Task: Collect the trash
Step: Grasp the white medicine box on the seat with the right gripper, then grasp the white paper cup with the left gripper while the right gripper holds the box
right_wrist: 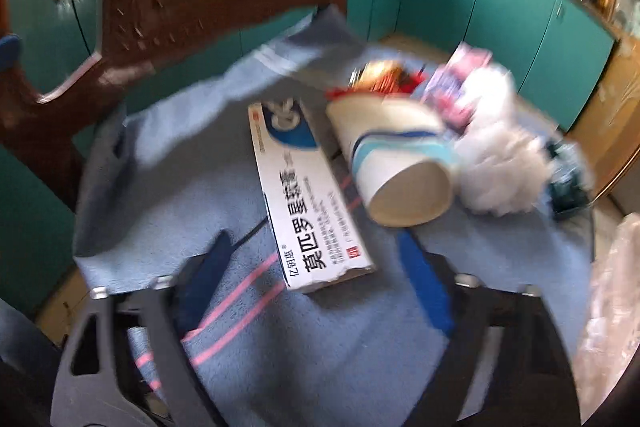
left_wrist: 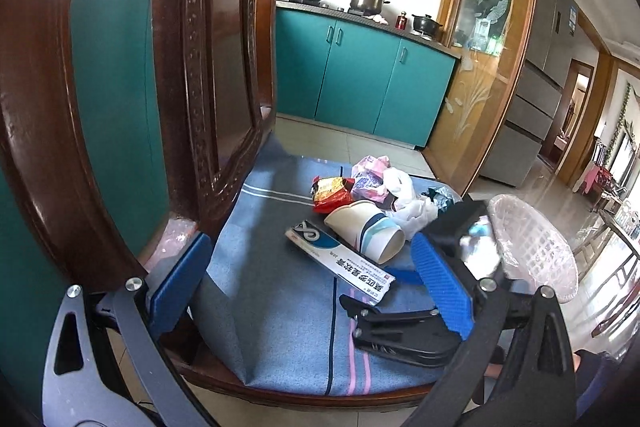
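Trash lies on a blue striped chair cushion [left_wrist: 272,291]: a white medicine box [left_wrist: 340,259] [right_wrist: 308,195], a paper cup [left_wrist: 372,231] [right_wrist: 396,163] on its side, a red snack wrapper [left_wrist: 332,193], a pink wrapper [left_wrist: 372,175], a crumpled white bag [right_wrist: 496,155] and a dark teal wrapper [right_wrist: 568,179]. My left gripper [left_wrist: 310,243] stands wide open over the cushion, holding nothing. My right gripper [right_wrist: 314,243] is low over the near end of the box. Its blue pads [right_wrist: 424,279] flank the box without touching it. Its black frame [left_wrist: 400,335] shows in the left wrist view.
The carved wooden chair back [left_wrist: 208,67] rises at the left. A white basket lined with plastic [left_wrist: 536,251] [right_wrist: 612,287] stands to the right of the chair, with something blurred and white at its near rim. Teal kitchen cabinets [left_wrist: 360,79] and tiled floor lie behind.
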A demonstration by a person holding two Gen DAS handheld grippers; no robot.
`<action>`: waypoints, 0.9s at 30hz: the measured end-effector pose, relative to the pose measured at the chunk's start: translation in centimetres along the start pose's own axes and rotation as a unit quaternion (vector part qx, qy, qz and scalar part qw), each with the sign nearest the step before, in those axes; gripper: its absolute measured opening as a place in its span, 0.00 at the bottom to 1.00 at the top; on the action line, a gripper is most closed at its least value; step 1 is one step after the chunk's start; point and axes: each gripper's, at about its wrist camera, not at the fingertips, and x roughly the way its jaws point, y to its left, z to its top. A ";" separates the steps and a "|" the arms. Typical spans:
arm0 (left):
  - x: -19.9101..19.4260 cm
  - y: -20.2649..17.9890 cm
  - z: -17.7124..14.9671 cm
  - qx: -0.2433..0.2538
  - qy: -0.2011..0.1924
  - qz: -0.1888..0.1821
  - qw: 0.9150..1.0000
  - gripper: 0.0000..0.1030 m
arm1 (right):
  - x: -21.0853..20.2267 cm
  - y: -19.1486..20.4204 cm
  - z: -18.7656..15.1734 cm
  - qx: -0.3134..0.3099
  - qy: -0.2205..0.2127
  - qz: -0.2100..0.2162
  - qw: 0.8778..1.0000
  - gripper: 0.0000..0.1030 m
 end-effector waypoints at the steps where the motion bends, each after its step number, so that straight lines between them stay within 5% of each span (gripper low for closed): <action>1: 0.1 0.0 0.0 0.000 0.002 0.001 1.000 0.97 | -0.2 0.1 0.0 -0.002 -0.003 0.002 1.000 0.50; 3: 0.2 0.0 -0.1 0.000 0.004 0.003 1.000 0.97 | -0.8 0.4 -0.2 -0.006 -0.001 0.011 1.000 0.42; 8: 0.4 -0.1 -0.2 -0.001 0.006 0.006 1.000 0.97 | -4.1 -0.4 -1.0 0.019 -0.022 0.033 0.999 0.40; 15: 1.9 -1.8 -1.0 0.030 0.033 0.000 0.999 0.97 | -14.7 -5.9 -3.5 0.108 -0.112 0.028 0.987 0.40; 21: 8.2 -6.3 -2.3 0.034 0.109 -0.010 0.993 0.97 | -20.3 -11.4 -6.5 0.226 -0.204 -0.033 0.952 0.40; 27: 14.4 -11.3 -3.4 0.066 0.130 0.033 0.989 0.97 | -19.2 -11.3 -6.6 0.235 -0.197 -0.034 0.951 0.40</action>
